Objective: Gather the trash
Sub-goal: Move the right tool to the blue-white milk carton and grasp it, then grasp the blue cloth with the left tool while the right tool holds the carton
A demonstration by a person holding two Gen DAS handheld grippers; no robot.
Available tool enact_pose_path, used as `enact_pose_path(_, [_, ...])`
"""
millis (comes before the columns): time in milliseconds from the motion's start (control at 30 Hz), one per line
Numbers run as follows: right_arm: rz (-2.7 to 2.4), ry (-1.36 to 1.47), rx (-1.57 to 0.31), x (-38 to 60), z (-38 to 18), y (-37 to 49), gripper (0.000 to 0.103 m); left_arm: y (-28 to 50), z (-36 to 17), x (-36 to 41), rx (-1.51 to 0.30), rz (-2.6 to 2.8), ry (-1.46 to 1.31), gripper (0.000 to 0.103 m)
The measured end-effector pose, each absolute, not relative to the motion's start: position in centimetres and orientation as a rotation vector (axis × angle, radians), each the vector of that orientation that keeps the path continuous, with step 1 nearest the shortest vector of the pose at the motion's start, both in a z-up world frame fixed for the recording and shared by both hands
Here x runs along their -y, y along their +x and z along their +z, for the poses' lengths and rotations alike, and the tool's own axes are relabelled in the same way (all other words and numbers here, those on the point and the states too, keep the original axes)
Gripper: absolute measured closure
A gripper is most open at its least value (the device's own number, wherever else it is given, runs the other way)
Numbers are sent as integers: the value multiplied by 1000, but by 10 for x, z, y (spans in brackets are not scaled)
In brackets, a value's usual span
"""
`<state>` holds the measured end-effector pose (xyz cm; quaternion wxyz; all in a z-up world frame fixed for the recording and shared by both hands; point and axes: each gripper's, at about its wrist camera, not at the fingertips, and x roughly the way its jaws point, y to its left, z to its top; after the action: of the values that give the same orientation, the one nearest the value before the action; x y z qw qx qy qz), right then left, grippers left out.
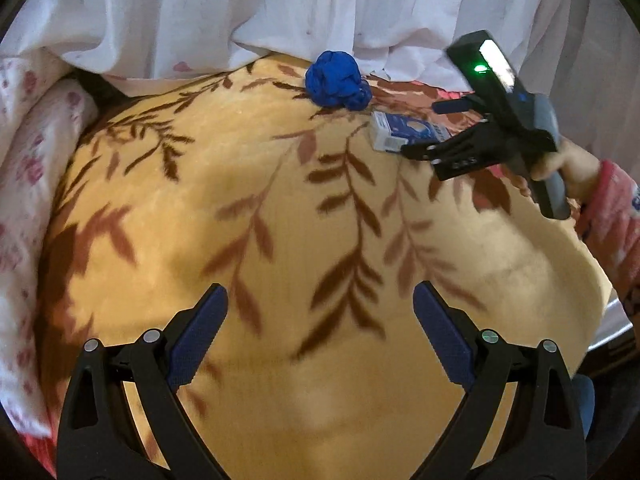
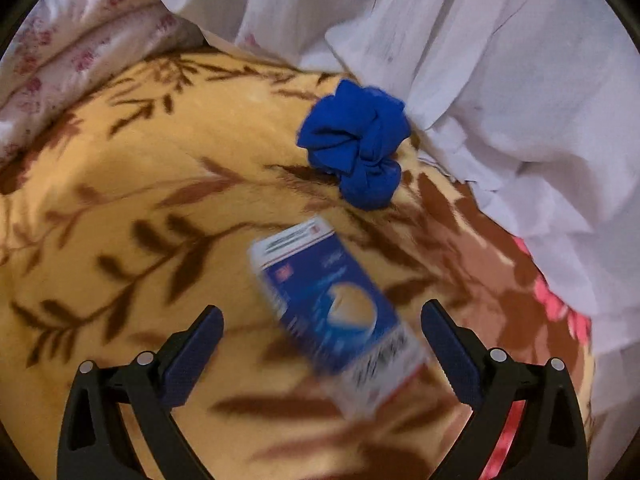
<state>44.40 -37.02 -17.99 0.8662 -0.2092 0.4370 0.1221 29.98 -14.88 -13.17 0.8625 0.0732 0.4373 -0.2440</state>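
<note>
A crumpled blue wad (image 1: 338,80) (image 2: 356,152) lies at the far edge of a yellow blanket with brown leaves (image 1: 240,200) (image 2: 120,184). Just in front of it lies a blue and white carton (image 1: 394,130) (image 2: 280,268), flat on the blanket. My right gripper (image 2: 322,311) (image 1: 420,128) hangs open right over the carton; the carton's near end sits between the spread fingers without touching either pad. My left gripper (image 1: 320,292) is open over bare blanket, well short of both items, with nothing between its fingers.
White cloth (image 1: 280,8) (image 2: 500,80) drapes along the back, touching the wad. Pink-flowered bedding (image 1: 24,160) (image 2: 80,32) is piled at the left. A hand (image 1: 576,160) in a pink sleeve holds the right gripper. The blanket drops off at the right.
</note>
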Motion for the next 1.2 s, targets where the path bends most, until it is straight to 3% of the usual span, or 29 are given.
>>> enact_pose_path(133, [277, -500, -988, 371, -198, 475, 6, 322, -136, 156, -924, -522, 153, 12])
enact_pose_path(200, [312, -487, -1022, 372, -202, 482, 13, 331, -138, 158, -924, -522, 160, 12])
enact_pose_path(267, [361, -431, -1057, 375, -203, 485, 32, 340, -139, 162, -925, -522, 165, 12])
enact_pose_path(400, [355, -405, -1050, 377, -198, 478, 45, 353, -140, 167, -927, -526, 161, 12])
enact_pose_path(900, [219, -283, -913, 387, -154, 405, 48, 389, -125, 205, -885, -539, 182, 12])
enact_pose_path(1200, [204, -174, -821, 410, -131, 344, 48, 453, -117, 261, -820, -571, 210, 12])
